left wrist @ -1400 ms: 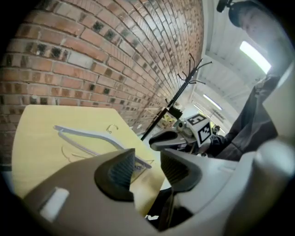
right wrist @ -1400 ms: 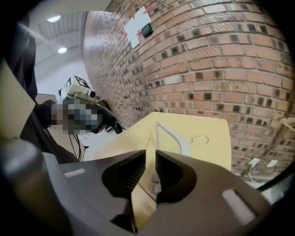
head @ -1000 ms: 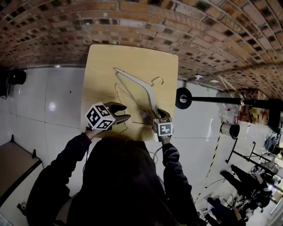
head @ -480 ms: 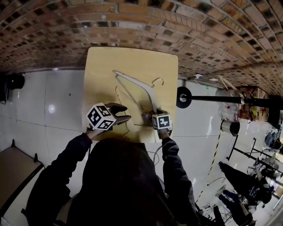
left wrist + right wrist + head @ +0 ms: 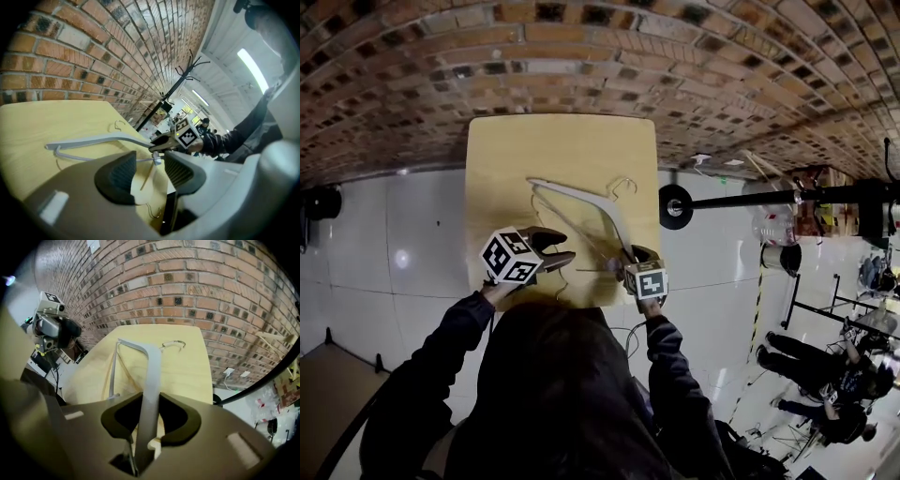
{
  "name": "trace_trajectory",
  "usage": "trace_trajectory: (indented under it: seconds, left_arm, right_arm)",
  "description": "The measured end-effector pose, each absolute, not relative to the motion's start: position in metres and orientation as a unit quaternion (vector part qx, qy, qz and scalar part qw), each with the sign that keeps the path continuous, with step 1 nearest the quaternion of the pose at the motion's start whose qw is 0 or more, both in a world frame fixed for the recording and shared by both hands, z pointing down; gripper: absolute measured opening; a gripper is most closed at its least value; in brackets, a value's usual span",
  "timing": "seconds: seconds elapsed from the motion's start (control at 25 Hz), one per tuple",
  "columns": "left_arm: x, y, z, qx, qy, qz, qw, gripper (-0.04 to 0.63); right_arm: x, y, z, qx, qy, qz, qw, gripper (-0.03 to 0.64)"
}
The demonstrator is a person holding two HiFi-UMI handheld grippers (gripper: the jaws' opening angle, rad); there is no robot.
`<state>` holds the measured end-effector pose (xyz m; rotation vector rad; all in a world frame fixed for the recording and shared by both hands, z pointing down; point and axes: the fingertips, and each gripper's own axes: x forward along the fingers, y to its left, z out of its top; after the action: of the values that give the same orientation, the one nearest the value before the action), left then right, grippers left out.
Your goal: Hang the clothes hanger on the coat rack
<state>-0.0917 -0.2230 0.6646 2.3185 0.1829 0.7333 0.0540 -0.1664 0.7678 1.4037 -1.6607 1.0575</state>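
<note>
Two tools are over the wooden worktop [image 5: 506, 150]: the left tool [image 5: 570, 246] hovers with its jaws apart, gripping nothing, just beside the near end of the grey clothes hanger [image 5: 581, 195]. That hanger stretches across the worktop with its hook toward the brick wall, and the right tool [image 5: 636, 253], whose jaws have just been closing, clamps one arm of it near the end. Further right stands the black coat rack [image 5: 741, 199], its round base on the floor just beside the worktop.
</note>
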Motion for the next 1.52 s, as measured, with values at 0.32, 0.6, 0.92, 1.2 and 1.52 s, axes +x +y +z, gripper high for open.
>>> trace_trajectory:
  seconds: [0.32,0.6,0.92,1.2,1.52]
  left_arm:
    - [-0.066,-0.214,0.654,0.913,0.098,0.307,0.251,0.172]
    - [-0.064,-0.220,0.658,0.898,0.132,0.418,0.032,0.270]
    - [-0.056,-0.205,0.665,0.881,0.168,0.440,-0.042,0.112]
    - [0.005,-0.192,0.617,0.886,0.191,0.408,-0.110,0.110]
    - [0.111,-0.166,0.531,0.894,0.194,0.348,-0.204,0.109]
  right_arm:
    - [0.052,-0.107,0.696,0.553,-0.662,0.353,0.362,0.107]
    - [0.040,-0.084,0.624,0.539,-0.689,0.289,0.390,0.107]
    - [0.040,-0.067,0.573,0.548,-0.679,0.238,0.427,0.107]
    - [0.084,-0.038,0.536,0.603,-0.644,0.211,0.421,0.107]
    - [0.173,0.004,0.468,0.664,-0.607,0.142,0.414,0.109]
